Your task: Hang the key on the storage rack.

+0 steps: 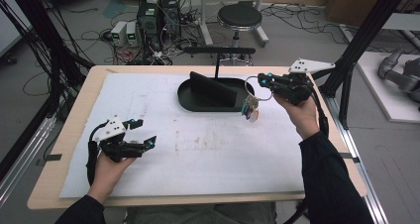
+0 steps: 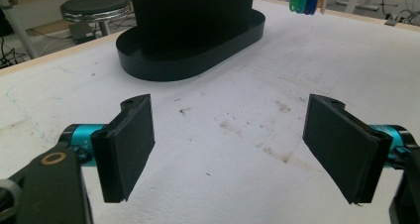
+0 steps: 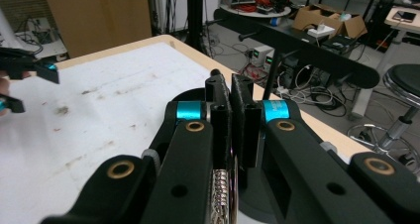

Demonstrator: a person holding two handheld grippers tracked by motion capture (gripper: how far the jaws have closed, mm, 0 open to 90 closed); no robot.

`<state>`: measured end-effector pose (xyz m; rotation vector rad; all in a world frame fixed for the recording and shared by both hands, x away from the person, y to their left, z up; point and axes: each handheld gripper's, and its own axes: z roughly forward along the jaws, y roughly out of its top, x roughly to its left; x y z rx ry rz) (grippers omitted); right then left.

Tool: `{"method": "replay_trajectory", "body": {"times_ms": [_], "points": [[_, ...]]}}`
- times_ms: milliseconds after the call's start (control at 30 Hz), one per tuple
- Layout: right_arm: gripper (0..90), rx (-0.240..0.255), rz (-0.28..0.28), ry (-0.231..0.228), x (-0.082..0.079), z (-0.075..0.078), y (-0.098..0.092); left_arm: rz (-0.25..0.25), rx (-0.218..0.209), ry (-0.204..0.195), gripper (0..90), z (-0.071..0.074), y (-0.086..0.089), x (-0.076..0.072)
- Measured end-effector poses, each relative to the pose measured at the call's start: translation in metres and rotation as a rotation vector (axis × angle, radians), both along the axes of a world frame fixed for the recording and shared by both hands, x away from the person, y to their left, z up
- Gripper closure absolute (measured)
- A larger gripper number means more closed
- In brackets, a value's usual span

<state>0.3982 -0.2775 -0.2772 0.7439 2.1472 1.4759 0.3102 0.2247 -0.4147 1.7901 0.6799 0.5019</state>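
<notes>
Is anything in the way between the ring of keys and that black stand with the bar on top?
Nothing visible is. The right gripper, shut on the key ring, holds it in the air beside the black tray. The stand's bar is up behind, with open air between them.

The room is dim and evenly lit from overhead, and shadows on the white table cover (image 1: 198,149) are soft and faint. The high view is coarse and slightly blurred, with straight lines bowing near its edges. Both gripper views are sharper, though the nearest parts go soft; there is no strong glare.
</notes>
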Motion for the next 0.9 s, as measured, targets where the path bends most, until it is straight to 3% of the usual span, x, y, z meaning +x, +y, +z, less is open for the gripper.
{"method": "replay_trajectory", "body": {"times_ms": [567,900], "points": [[87.8,0.0,-0.056,-0.038,0.039,0.006,0.01,0.003,-0.001,0.004,20.1,-0.001,0.001,0.0],[87.8,0.04,-0.086,-0.017,0.064,-0.002,0.01,0.004,-0.003,0.011,20.1,-0.002,0.003,0.002]]}}
